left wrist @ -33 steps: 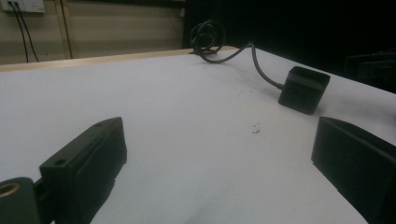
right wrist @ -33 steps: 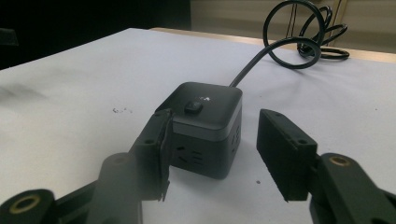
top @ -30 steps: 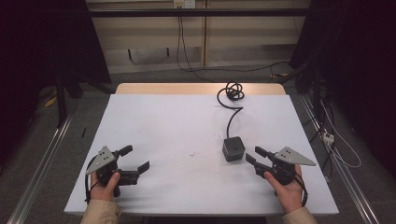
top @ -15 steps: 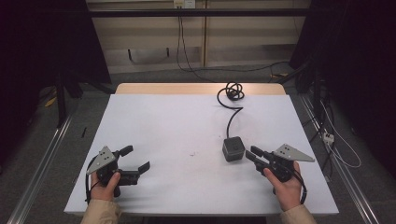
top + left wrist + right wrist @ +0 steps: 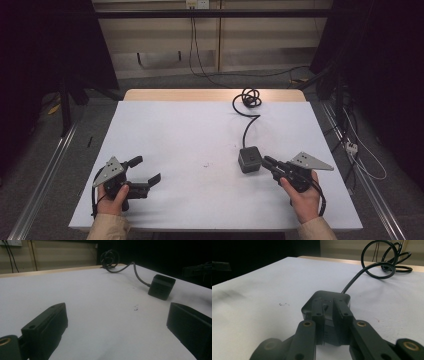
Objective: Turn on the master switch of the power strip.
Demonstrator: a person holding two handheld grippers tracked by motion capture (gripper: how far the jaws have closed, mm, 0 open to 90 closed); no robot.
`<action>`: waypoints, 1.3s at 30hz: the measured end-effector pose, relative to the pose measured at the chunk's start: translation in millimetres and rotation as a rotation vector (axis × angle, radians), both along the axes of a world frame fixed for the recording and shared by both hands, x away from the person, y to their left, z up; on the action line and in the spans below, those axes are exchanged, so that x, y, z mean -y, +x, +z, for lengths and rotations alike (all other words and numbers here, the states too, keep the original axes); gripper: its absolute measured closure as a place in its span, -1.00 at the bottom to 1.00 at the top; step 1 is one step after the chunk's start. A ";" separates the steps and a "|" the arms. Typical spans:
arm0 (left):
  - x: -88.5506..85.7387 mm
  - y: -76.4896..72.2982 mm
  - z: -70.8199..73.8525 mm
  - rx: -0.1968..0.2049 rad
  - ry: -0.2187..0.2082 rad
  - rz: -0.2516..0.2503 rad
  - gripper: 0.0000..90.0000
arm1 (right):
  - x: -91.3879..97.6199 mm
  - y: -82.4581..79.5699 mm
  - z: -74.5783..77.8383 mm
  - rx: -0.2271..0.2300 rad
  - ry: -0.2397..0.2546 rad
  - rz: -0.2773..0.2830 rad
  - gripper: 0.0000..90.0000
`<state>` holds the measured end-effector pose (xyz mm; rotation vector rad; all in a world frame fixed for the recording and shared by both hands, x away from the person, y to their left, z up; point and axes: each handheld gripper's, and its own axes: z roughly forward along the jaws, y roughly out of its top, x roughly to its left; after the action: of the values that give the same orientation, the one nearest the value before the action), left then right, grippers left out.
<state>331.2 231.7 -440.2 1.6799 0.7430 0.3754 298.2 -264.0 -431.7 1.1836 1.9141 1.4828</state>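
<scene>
White desk [image 5: 190,135], dark room beyond; black adapter box [image 5: 249,159] sits right of desk centre, its cord [image 5: 248,125] running back to a coil [image 5: 248,97] at the far edge; right tongs [image 5: 266,161] just closing, nearly together, tips at the box's near side; left tongs [image 5: 146,171] spread, well left of the box, nothing between.

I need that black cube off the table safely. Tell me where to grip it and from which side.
Grip the black cube across its two flat side walls, coming from the side opposite its cable, where the right tool sits. The cable leaves the far face, so that approach stays clear.
</scene>
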 end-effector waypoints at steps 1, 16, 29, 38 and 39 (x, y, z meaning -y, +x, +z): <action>-0.1 0.1 -0.1 -0.001 0.000 0.000 -0.93 | 0.0 0.0 0.0 0.000 0.000 0.000 0.80; -0.1 0.1 0.0 0.000 0.001 0.000 -0.93 | -2.9 4.8 2.0 0.001 0.004 0.001 0.89; 0.1 0.0 -0.1 -0.002 0.000 -0.001 -0.93 | -9.9 10.0 3.2 0.003 -0.003 0.017 0.94; 0.0 0.1 -0.2 -0.002 0.000 -0.002 -0.93 | -12.1 13.1 2.8 0.003 -0.009 0.025 1.00; 0.0 0.2 -0.2 -0.002 0.001 -0.001 -0.93 | -12.5 13.3 2.7 0.003 -0.012 0.025 1.00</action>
<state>331.3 231.7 -440.4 1.6814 0.7435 0.3732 311.4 -251.5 -429.0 1.1558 1.9395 1.4829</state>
